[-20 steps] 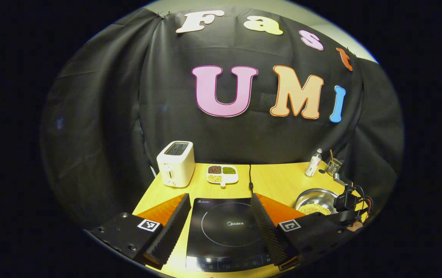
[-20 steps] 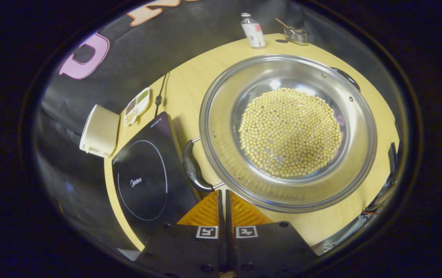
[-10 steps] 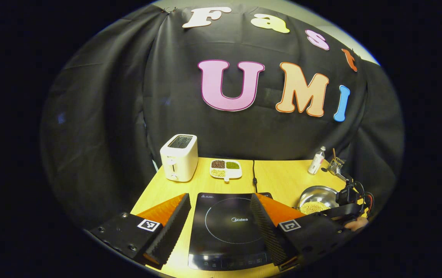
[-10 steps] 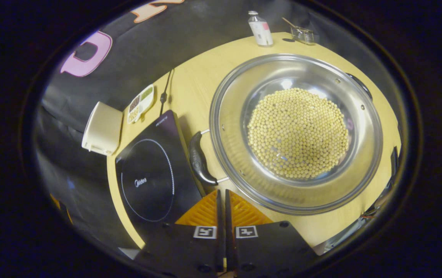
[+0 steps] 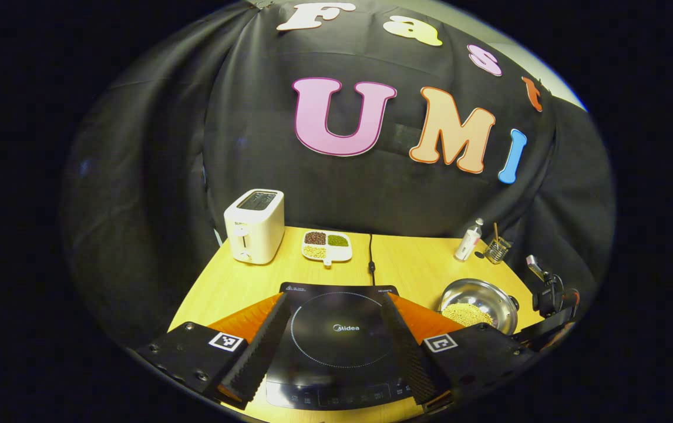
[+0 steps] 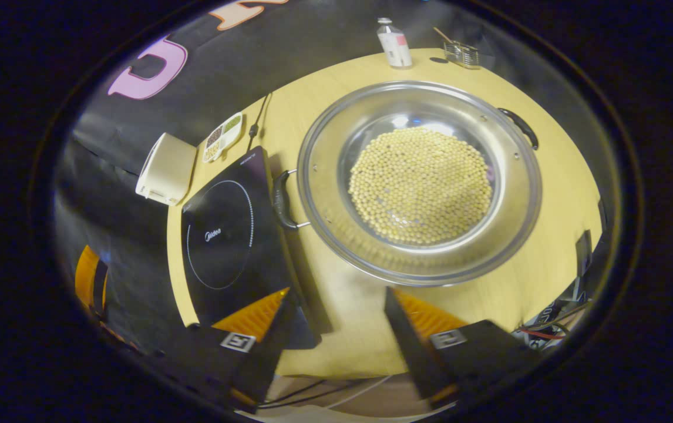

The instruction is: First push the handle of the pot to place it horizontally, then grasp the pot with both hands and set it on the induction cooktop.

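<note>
A wide steel pot holding soybeans stands on the wooden table just right of the black induction cooktop. One black handle points at the cooktop, the other handle sits on the far right rim. My right gripper is open above the table's near edge, short of the pot and touching nothing. In the left gripper view my left gripper is open, its fingers framing the cooktop from above, with the pot off to the right.
At the back of the table stand a white toaster, a divided dish of beans, a small bottle and a wire basket. The cooktop's cable runs to the wall. Bare wood lies around the pot.
My right gripper, shut beside the pot's near handle before, has opened and pulled back toward the table edge. The left gripper has drifted a little left over the cooktop.
</note>
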`<state>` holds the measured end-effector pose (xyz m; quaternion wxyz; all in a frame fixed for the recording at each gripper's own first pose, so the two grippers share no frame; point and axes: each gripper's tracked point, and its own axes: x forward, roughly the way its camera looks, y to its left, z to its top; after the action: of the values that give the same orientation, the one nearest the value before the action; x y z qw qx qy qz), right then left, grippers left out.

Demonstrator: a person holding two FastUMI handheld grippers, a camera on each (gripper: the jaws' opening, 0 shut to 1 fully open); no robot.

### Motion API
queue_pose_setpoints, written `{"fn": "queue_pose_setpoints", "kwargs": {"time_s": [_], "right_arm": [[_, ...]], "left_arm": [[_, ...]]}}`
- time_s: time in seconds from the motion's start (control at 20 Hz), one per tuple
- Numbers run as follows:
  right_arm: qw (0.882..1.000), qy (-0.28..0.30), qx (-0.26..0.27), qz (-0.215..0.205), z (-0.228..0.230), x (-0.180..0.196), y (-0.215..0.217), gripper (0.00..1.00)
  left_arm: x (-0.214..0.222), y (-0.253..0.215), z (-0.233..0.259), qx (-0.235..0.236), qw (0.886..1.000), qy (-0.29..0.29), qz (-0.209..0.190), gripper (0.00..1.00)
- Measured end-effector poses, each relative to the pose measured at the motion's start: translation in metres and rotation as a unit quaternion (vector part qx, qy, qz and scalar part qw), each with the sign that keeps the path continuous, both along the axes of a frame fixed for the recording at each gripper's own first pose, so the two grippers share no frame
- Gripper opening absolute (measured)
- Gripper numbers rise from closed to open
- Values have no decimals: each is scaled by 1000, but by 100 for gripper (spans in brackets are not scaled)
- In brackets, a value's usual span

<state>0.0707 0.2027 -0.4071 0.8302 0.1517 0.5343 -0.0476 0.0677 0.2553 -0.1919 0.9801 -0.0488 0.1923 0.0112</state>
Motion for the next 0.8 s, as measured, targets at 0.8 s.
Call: {"fn": "queue_pose_setpoints", "kwargs": {"time_s": [0.8], "right_arm": [[998, 2, 21, -60, 51, 10, -164, 100]], "left_arm": [[19, -111, -45, -69, 993, 89, -46, 96]]}}
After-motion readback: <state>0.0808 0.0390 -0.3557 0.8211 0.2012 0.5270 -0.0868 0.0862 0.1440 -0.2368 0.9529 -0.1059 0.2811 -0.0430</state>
